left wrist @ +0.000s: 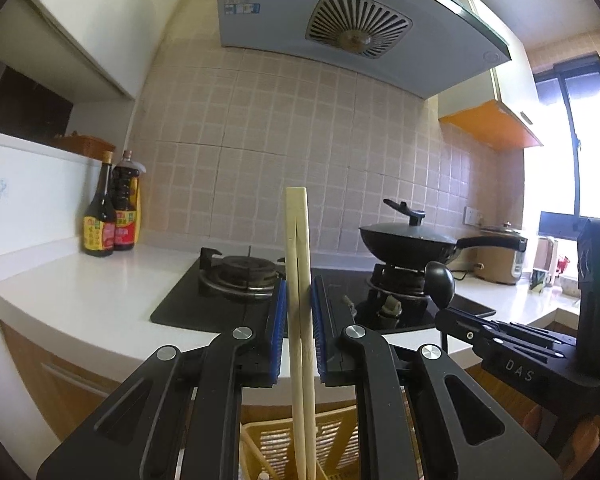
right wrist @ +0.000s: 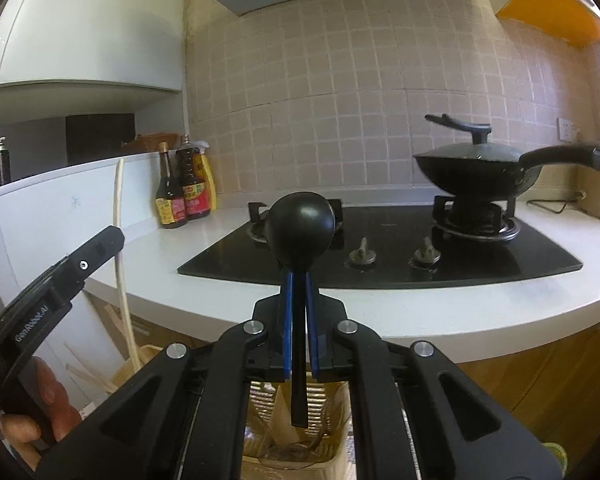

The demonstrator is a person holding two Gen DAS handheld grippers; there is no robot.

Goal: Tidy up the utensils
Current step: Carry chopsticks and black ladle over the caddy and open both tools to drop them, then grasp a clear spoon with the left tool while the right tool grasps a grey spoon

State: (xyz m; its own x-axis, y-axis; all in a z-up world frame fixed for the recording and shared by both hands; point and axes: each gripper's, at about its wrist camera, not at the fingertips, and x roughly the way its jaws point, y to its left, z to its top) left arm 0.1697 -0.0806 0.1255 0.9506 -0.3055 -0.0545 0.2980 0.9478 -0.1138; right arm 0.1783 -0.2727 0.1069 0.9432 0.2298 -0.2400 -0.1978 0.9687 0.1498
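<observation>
- Tool work first: our left tool [left wrist: 298,336] is pinching a pair of pale chopsticks [left wrist: 297,264], held upright with the thick ends up and the lower ends reaching down into a yellow slatted basket [left wrist: 332,440] below the surface edge.
- Our right tool [right wrist: 299,320] is pressed onto the flat handle of a black ladle [right wrist: 301,224], bowl up, handle end hanging just above the basket [right wrist: 324,400]; we judge both utensils are held vertical so they drop in handle-down.
- Several loose sticks [right wrist: 96,376] lie beside the basket in the right wrist view, probably still to be gathered.
- Beyond, the white surface [left wrist: 100,296] carries a black gas hob [right wrist: 380,256], a lidded wok [right wrist: 476,172] on the right burner, and two sauce bottles [left wrist: 110,216] at the wall.
- Nothing stands between the utensils and the basket; the two tools are close together, so they could bump.
</observation>
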